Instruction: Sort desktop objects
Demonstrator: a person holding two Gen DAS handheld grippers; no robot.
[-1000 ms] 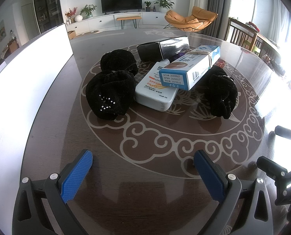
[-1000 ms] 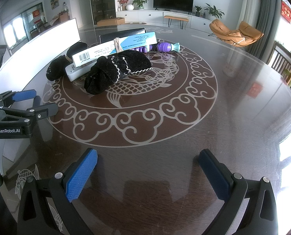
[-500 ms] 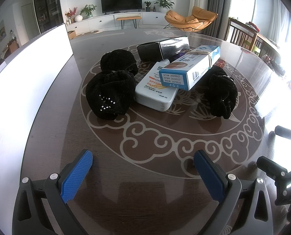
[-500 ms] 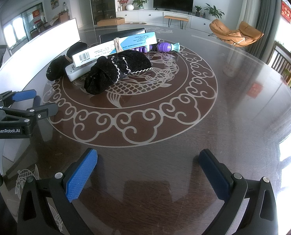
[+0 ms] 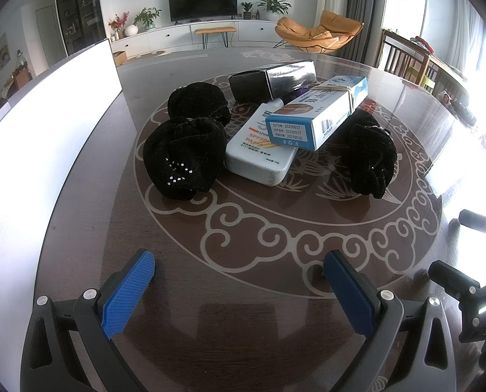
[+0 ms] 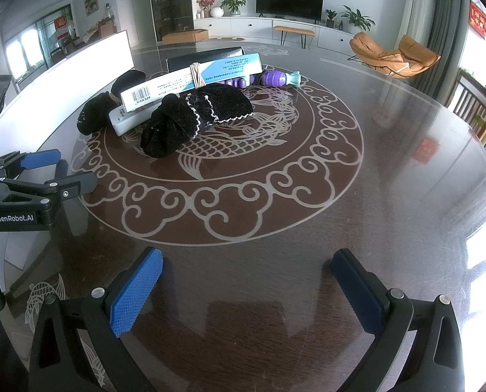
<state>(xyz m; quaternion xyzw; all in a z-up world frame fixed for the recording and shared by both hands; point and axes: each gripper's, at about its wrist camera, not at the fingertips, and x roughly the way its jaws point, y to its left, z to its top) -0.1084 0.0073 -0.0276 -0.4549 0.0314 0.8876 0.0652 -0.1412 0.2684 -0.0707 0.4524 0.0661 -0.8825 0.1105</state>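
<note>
A pile sits mid-table: a blue-and-white box [image 5: 318, 116] bound with a rubber band rests on a white sunscreen bottle [image 5: 259, 150], with a black and silver box [image 5: 272, 80] behind. Three black velvet pouches lie around them: one at front left [image 5: 184, 158], one behind it [image 5: 197, 103], one on the right [image 5: 372, 153]. A purple toy [image 6: 277, 78] lies behind the pile in the right wrist view. My left gripper [image 5: 239, 281] stands open, short of the pile. My right gripper [image 6: 247, 281] is open too, farther to the right, holding nothing.
A long white panel [image 5: 43, 114] runs along the table's left side. The dark round table [image 6: 390, 179] has a scroll and fish inlay under glass. Chairs [image 5: 406, 55] stand beyond its far right edge.
</note>
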